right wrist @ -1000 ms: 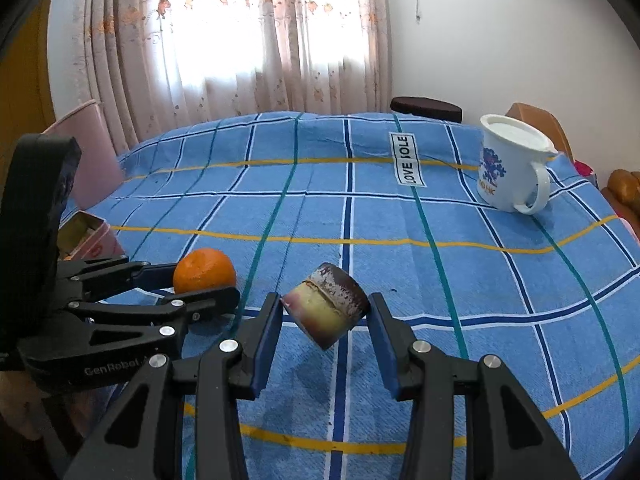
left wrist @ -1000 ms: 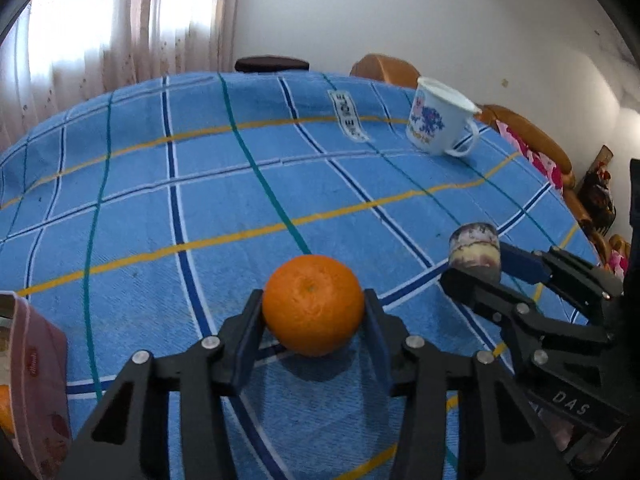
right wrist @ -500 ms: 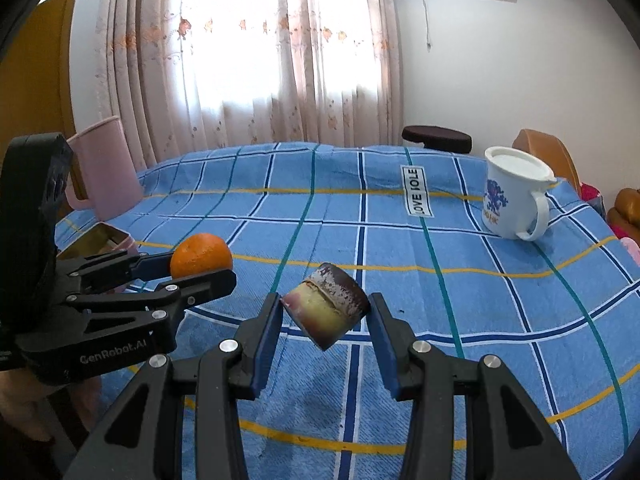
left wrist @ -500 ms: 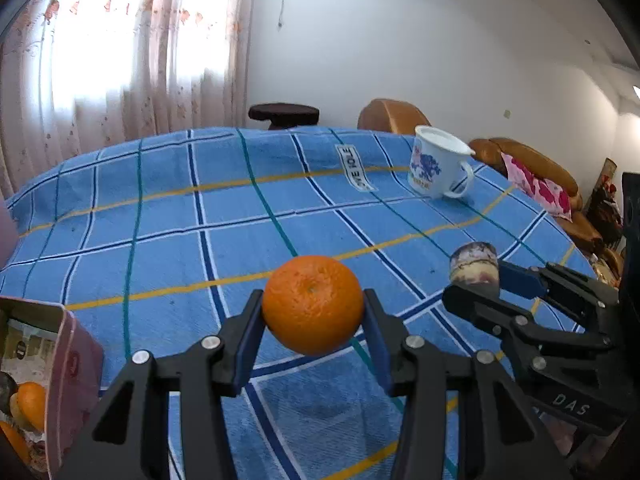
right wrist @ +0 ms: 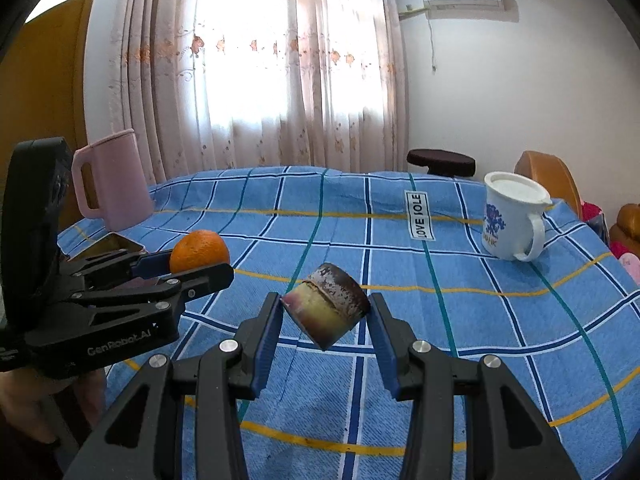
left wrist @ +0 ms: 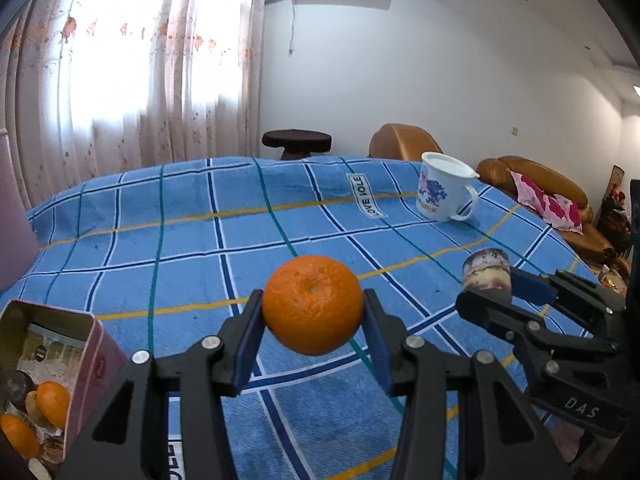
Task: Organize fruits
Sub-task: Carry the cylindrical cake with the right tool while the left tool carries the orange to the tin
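Gripping an orange (left wrist: pixel 313 305) mid-frame in the left gripper (left wrist: pixel 313 332), fingers part-closed; pinching a short sugarcane piece (right wrist: pixel 326 307) in the right gripper (right wrist: pixel 326 332), above the blue checked cloth (right wrist: pixel 500 320).

My orange (left wrist: pixel 313 304) looks dimpled and faintly glossy; the sugarcane piece (right wrist: pixel 326 305) has a rough, flaky rind. Woven matt tablecloth (left wrist: pixel 192 248) below, shiny enamel-looking mug (right wrist: pixel 510 216) far right, metal tin (left wrist: pixel 86 344) near left.
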